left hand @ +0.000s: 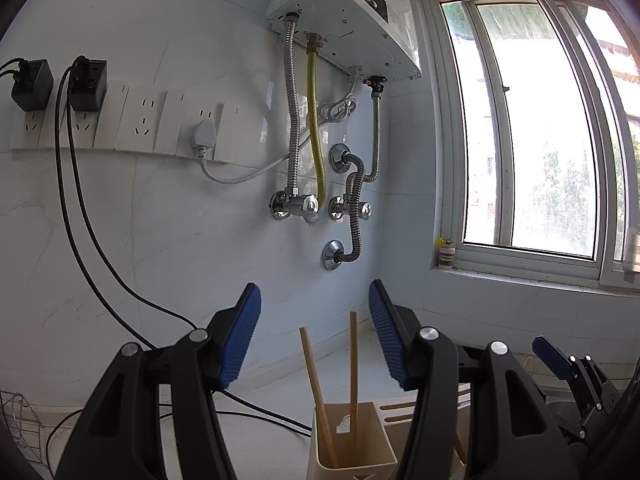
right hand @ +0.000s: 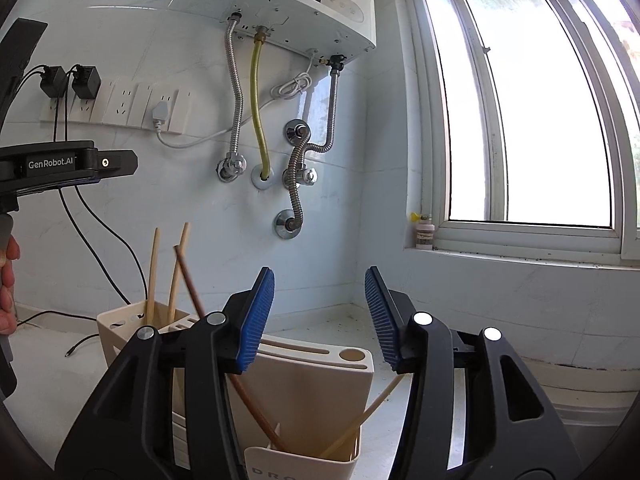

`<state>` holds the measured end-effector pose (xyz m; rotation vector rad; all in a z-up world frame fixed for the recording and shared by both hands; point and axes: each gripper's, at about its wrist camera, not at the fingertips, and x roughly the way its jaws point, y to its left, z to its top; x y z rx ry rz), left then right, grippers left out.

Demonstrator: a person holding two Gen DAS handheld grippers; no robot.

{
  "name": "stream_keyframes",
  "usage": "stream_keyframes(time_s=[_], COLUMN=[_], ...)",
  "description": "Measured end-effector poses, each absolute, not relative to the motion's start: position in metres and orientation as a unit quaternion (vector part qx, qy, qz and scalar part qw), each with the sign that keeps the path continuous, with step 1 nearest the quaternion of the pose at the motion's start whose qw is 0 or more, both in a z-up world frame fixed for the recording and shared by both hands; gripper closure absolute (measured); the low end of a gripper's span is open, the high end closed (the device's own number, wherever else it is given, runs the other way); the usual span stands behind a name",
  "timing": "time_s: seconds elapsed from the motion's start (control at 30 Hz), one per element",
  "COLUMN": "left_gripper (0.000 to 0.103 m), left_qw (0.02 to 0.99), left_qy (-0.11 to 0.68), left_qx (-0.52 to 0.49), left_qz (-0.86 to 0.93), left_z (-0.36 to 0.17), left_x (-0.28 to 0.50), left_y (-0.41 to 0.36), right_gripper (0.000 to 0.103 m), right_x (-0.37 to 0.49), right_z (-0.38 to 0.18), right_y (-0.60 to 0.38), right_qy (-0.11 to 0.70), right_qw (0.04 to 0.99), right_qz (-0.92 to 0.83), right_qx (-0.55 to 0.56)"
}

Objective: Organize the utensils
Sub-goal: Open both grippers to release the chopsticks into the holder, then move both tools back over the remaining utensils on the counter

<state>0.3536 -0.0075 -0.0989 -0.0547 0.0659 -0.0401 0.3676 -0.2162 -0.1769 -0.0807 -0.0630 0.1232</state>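
Standing on the worktop (right hand: pixel 52 364) under a wall-hung water heater (right hand: pixel 308 4), a cream utensil holder (right hand: pixel 312 384) carries chopsticks (left hand: pixel 320 392) leaning in its cups. Left gripper (left hand: pixel 316 332) and right gripper (right hand: pixel 320 316) hover above them, jaws spread apart, gripping nothing.

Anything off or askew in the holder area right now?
Mostly tidy. In the right wrist view, the dark brown chopstick and a pale wooden chopstick lean steeply opposite ways in the near cream cup, crossing, unlike the near-upright pair in the far compartment. Nothing spilled or broken.
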Motion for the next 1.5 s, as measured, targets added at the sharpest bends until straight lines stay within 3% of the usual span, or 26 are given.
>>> stream_keyframes(time_s=[0.13, 0.23, 0.33, 0.47, 0.57, 0.67, 0.8, 1.17, 1.5], left_gripper=[0.046, 0.038, 0.038, 0.027, 0.025, 0.011, 0.011, 0.007, 0.007], left_qw=[0.999, 0.999, 0.999, 0.999, 0.997, 0.994, 0.987, 0.962, 0.924], left_qy=[0.035, 0.031, 0.031, 0.036, 0.042, 0.051, 0.075, 0.151, 0.260], left_qx=[-0.026, -0.024, -0.019, -0.014, -0.018, -0.010, -0.007, -0.026, -0.093], left_qz=[-0.012, -0.004, 0.007, 0.035, 0.059, 0.093, 0.140, 0.228, 0.264], left_z=[-0.091, -0.082, -0.074, -0.065, -0.056, -0.051, -0.051, -0.075, -0.124], left_x=[0.344, 0.332, 0.317, 0.291, 0.267, 0.242, 0.213, 0.142, 0.110], left_y=[0.001, 0.008, 0.016, 0.033, 0.051, 0.068, 0.093, 0.142, 0.178], right_gripper=[0.057, 0.048, 0.047, 0.030, 0.029, 0.022, 0.012, 0.010, 0.010], right_x=[0.361, 0.355, 0.347, 0.336, 0.322, 0.308, 0.290, 0.254, 0.238], right_z=[-0.171, -0.164, -0.158, -0.151, -0.149, -0.147, -0.144, -0.149, -0.180], right_y=[-0.218, -0.218, -0.214, -0.203, -0.191, -0.181, -0.169, -0.131, -0.089], right_qy=[-0.028, -0.026, -0.022, -0.002, 0.009, 0.018, 0.028, 0.081, 0.177], right_qw=[0.997, 0.997, 0.996, 0.994, 0.992, 0.989, 0.987, 0.970, 0.934], right_qz=[0.060, 0.064, 0.071, 0.100, 0.123, 0.143, 0.159, 0.226, 0.306], right_qx=[-0.043, -0.038, -0.039, -0.034, -0.037, -0.030, -0.019, -0.031, -0.054])
